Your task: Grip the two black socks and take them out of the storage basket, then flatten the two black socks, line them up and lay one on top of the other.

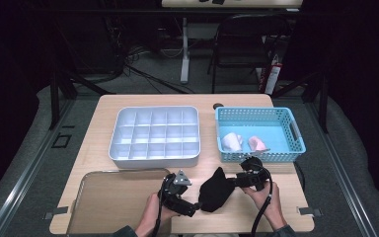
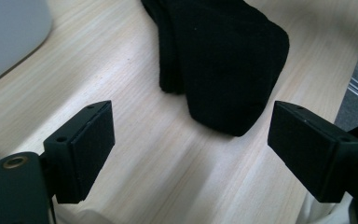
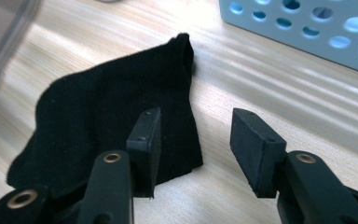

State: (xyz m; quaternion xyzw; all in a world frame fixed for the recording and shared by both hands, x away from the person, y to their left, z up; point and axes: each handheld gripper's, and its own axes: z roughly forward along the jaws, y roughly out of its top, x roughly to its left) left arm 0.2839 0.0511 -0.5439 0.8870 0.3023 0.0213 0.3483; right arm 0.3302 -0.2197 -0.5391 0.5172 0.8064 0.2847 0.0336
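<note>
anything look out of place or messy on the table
Only the black sock: it lies rumpled on the bare table between the open left hand-held gripper and right hand-held gripper, while two pale items sit inside the blue basket.

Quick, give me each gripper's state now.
Left gripper: open, holding nothing, just short of the black sock.
Right gripper: open, holding nothing, one jaw over the sock's edge.
</note>
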